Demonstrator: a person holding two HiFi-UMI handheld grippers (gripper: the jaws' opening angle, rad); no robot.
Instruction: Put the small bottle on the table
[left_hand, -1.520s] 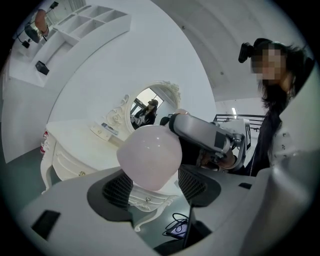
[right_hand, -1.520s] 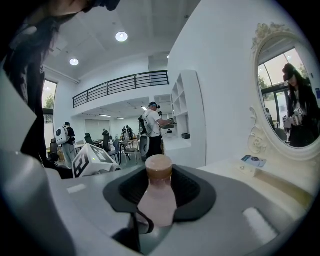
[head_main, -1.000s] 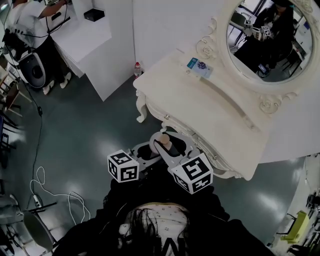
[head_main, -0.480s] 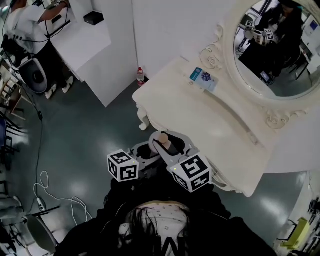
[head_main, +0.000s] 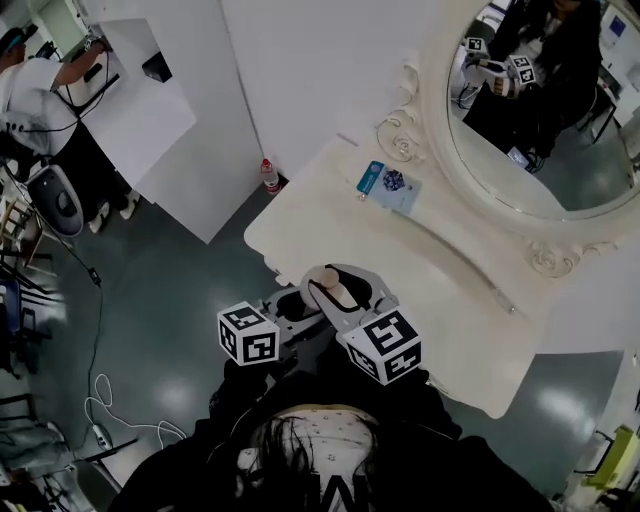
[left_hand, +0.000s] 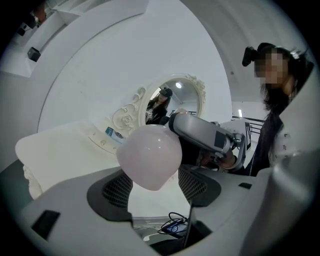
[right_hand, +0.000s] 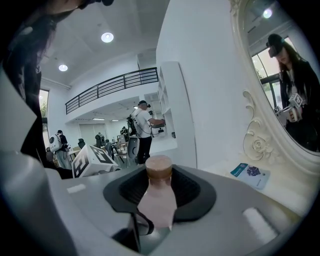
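Head view: a person stands at a white dressing table (head_main: 400, 250) with a gripper in each hand. The small bottle (head_main: 327, 287) is up in the air between them, about over the table's near, curved edge and not yet resting on it. The right gripper (right_hand: 159, 186) has its jaws closed on the bottle's pale body, one pad against each side, with the brown cap (right_hand: 158, 167) upright above them. The left gripper (left_hand: 155, 189) holds nothing. Its jaws stand wider apart than the bottle, whose rounded body looms just above the gap without either pad pressing on it.

The dangers appear to lie in the set-down. The bottle hangs near the rim, so a release here could leave its base half off the edge and send it to the floor. It likely needs carrying further in over the bare top first. If the jaws open before the base meets the top, the bottle drops, and a tall, narrow bottle may topple and roll. The body looks smooth and rounded, so it could slide between the pads if tilted. The left gripper crowds the bottle and could knock it as the right one lets go. A blue card (head_main: 388, 186) lies well apart, near the mirror (head_main: 540, 110), and poses no obstacle.
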